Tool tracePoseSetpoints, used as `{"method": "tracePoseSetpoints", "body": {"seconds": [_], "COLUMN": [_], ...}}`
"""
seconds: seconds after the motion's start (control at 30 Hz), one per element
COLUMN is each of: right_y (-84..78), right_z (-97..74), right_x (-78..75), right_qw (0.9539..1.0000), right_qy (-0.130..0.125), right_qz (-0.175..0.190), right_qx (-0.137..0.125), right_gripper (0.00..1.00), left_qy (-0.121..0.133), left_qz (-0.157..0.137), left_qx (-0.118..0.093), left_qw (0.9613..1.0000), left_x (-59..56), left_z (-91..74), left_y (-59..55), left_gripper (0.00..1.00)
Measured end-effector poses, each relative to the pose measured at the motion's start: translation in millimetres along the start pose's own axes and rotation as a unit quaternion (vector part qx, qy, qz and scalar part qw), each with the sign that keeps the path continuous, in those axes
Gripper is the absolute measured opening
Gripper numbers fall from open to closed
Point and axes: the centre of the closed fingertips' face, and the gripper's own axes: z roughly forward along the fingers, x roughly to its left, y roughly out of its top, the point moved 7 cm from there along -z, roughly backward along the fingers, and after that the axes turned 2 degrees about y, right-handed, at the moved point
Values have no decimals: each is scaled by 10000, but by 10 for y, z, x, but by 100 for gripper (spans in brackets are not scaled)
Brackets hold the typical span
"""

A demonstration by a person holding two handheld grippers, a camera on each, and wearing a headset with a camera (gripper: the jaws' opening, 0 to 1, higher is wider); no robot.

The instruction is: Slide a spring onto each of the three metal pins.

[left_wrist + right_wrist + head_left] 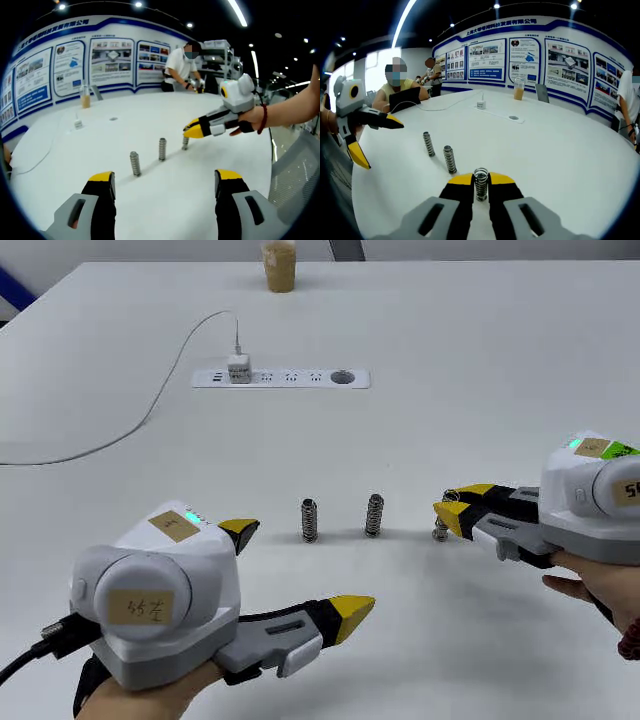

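Three springs stand in a row on the white table [450, 360]. The left spring [309, 520] and the middle spring [374, 514] stand upright and free, each over a pin I cannot see. My right gripper [457, 506] reaches in from the right and is shut on the third spring [480, 183], which stands upright between its yellow tips. My left gripper [297, 568] hovers open near the table's front, short of the left spring, with nothing between its jaws. The left gripper view looks past that gripper [165, 179] to the row of springs [162, 149] and the right gripper [192, 131].
A white power strip [280, 378] with a plugged charger and a trailing cable [150, 410] lies beyond the springs. A cup with a drink [279, 265] stands at the far edge. People [400, 90] sit across the table.
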Motion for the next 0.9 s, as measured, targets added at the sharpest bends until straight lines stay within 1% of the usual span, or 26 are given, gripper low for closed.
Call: {"method": "tracePoseSetpoints", "body": {"seconds": [0.03,0.33,0.4,0.47,0.53,0.6,0.63,0.73,0.8,0.83,0.9], "right_y": [-15,-99,-115,-115,-119,-126,-120,-91,-69,-59,-35], "right_z": [5,30,34,36,39,37,27,-14,-60,-80,-134], "right_x": [5,11,22,23,16,26,37,54,60,64,83], "right_qw": [10000,9998,9998,9998,9997,9996,9997,9995,9989,9989,9989], "right_qy": [-18,-38,-40,-45,-55,-25,-27,13,13,21,46], "right_qz": [-7,63,79,141,199,238,228,296,478,463,473], "right_qx": [55,169,182,127,119,151,120,46,29,6,5], "right_gripper": [12,12,12,12,12,15,19,21,24,26,28], "left_qy": [11,38,40,46,79,84,104,136,158,166,182], "left_qz": [-15,-45,-59,-74,-139,-113,-92,-142,-166,-166,-137], "left_qx": [5,45,48,64,140,191,211,185,154,145,138], "left_qw": [10000,10000,10000,9999,9998,9997,9997,9996,9996,9996,9996], "left_x": [2,20,26,30,36,39,44,59,77,82,91], "left_z": [-1,1,2,2,2,2,0,-5,-11,-14,-26], "left_y": [-2,-24,-25,-31,-52,-65,-69,-60,-44,-37,-18], "left_gripper": [83,81,81,81,79,78,78,78,77,78,78]}}
